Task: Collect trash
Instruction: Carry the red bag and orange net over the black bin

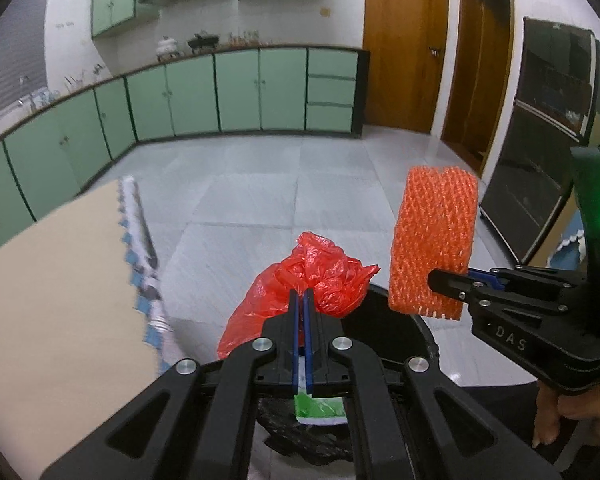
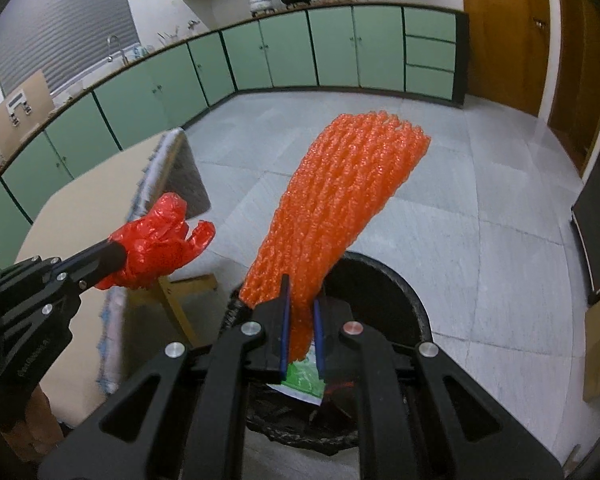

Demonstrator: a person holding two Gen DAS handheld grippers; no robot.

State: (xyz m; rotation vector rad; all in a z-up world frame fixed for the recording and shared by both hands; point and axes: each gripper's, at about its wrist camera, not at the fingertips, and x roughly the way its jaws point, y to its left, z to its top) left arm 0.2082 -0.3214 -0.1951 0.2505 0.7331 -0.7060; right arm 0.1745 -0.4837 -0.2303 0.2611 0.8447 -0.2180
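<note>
My left gripper (image 1: 302, 296) is shut on a crumpled red plastic bag (image 1: 324, 276), held in the air above the near rim of a black bin (image 1: 428, 344). From the right wrist view the same red plastic bag (image 2: 156, 248) hangs at the left in the left gripper (image 2: 118, 258). My right gripper (image 2: 300, 300) is shut on an orange foam net sleeve (image 2: 340, 200) that sticks up and away over the black bin (image 2: 400, 300). In the left wrist view the foam net sleeve (image 1: 434, 240) is pinched by the right gripper (image 1: 440, 280). A green wrapper (image 2: 304, 380) lies inside the bin.
A table with a beige top (image 1: 60, 300) and a patterned cloth edge (image 1: 140, 240) stands left of the bin. Green cabinets (image 1: 236, 92) line the far wall, beside wooden doors (image 1: 404, 48). A dark glass cabinet (image 1: 548, 140) is on the right. Grey tiled floor (image 1: 280, 184) lies beyond.
</note>
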